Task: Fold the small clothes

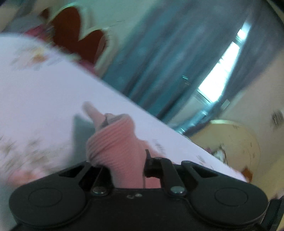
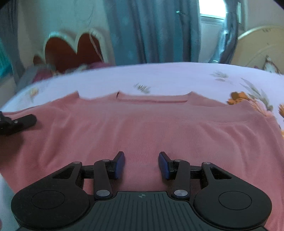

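A pink ribbed knit garment [image 2: 142, 128] lies spread flat on the bed, its neckline toward the far side. My right gripper [image 2: 141, 164] is open, its blue pads [image 2: 119, 165] hovering just over the near part of the cloth with nothing between them. My left gripper [image 1: 122, 160] is shut on a bunched edge of the same pink garment [image 1: 110, 142], lifted off the sheet; its fingertips are hidden in the cloth. The left gripper's finger also shows at the garment's left edge in the right wrist view [image 2: 19, 122]. The left view is blurred.
The bed has a pale lilac floral sheet [image 2: 168, 78]. A red heart-shaped headboard [image 2: 74, 51] stands at the far left, blue curtains [image 2: 150, 32] and a bright window [image 2: 211, 8] behind. A cream round board [image 2: 259, 46] is at the far right.
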Demonstrator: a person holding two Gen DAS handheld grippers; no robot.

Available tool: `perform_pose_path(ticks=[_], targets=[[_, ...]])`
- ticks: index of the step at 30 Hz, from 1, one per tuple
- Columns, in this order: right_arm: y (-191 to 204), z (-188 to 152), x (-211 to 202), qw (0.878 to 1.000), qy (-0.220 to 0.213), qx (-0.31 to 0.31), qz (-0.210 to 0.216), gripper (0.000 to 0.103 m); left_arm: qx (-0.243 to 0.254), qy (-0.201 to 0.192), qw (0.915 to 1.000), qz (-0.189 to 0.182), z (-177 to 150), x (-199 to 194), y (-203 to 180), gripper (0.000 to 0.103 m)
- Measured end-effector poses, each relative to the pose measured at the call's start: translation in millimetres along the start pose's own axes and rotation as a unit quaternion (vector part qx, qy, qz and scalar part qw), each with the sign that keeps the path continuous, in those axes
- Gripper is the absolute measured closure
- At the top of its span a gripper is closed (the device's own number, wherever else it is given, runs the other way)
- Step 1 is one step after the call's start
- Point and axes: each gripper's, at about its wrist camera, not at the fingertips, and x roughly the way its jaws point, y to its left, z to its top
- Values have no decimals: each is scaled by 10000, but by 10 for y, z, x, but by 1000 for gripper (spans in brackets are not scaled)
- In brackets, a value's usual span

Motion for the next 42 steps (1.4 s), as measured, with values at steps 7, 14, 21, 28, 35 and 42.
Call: perform_pose_path(ticks=[7,14,21,28,35,42], targets=[[-977,-55,-667,9963,-264,813,-84,61,1491,418,9831,-980,-344,317,-1412,93],[-1975,-328,-1124,9861,-305,1606,-288,60,3083,1966,9231,-1194,-1580,755,-2203,84],[-2153,-263,-1236,9822,-508,1767,380,61,3256,1882,9162,-1382,-1602,320,-2218,44],[-2059,-206,-866,9838,-61,1669,656,61,3224,1652,9226,-1325,-1380,-37,-1896,42],[-2064,-175,-680,9857,25,1614,490,61,2624,1333,9538,-596,-1065,96,-1584,43],[-1983,-123,-511,9889,137,1400,482,61,2478,1182,9613,-225,-920,258,-1422,43]])
